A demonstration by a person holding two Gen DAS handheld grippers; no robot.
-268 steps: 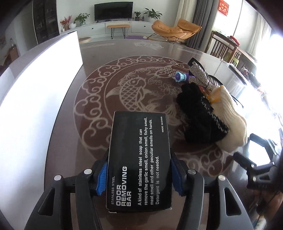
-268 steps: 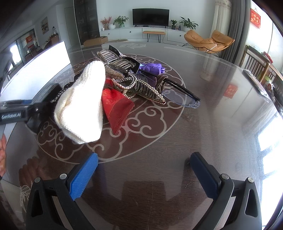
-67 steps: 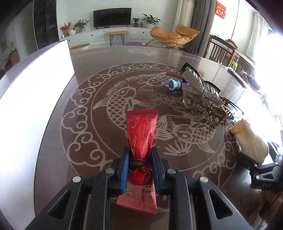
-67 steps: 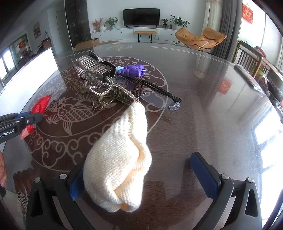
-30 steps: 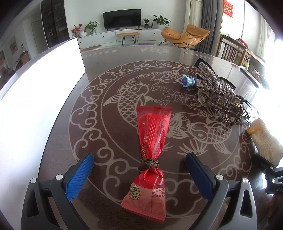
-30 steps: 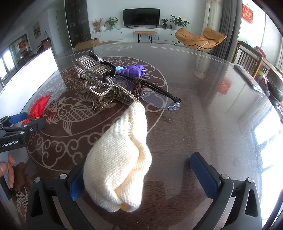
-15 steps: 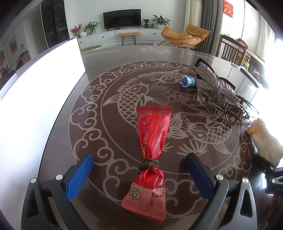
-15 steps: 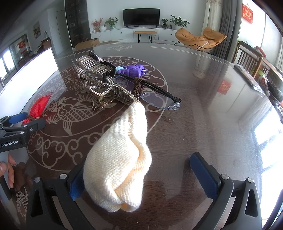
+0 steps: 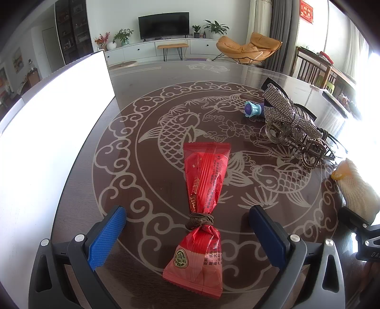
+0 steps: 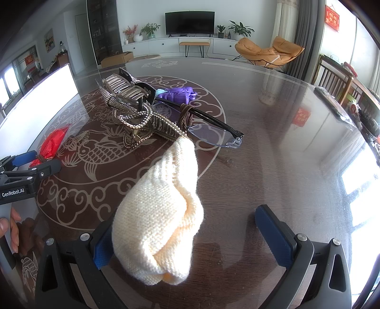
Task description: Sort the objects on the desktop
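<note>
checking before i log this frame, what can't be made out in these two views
- Red snack packet, left wrist view: printed text too small to read.
- Cream knitted item, right wrist view: it covers the left finger of the right hand-held gripper; contact there cannot be told.
- Glasses, left wrist view: mostly hidden behind the rhinestone hair clips.
- Purple toy, left wrist view: only its blue end shows; the clips hide the rest.

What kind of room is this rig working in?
Most likely a home living-dining room. A wall TV hangs over a low white cabinet with potted plants, an orange lounge chair stands by the curtains, and the work surface is a glass-topped table with a fish pattern.
</note>
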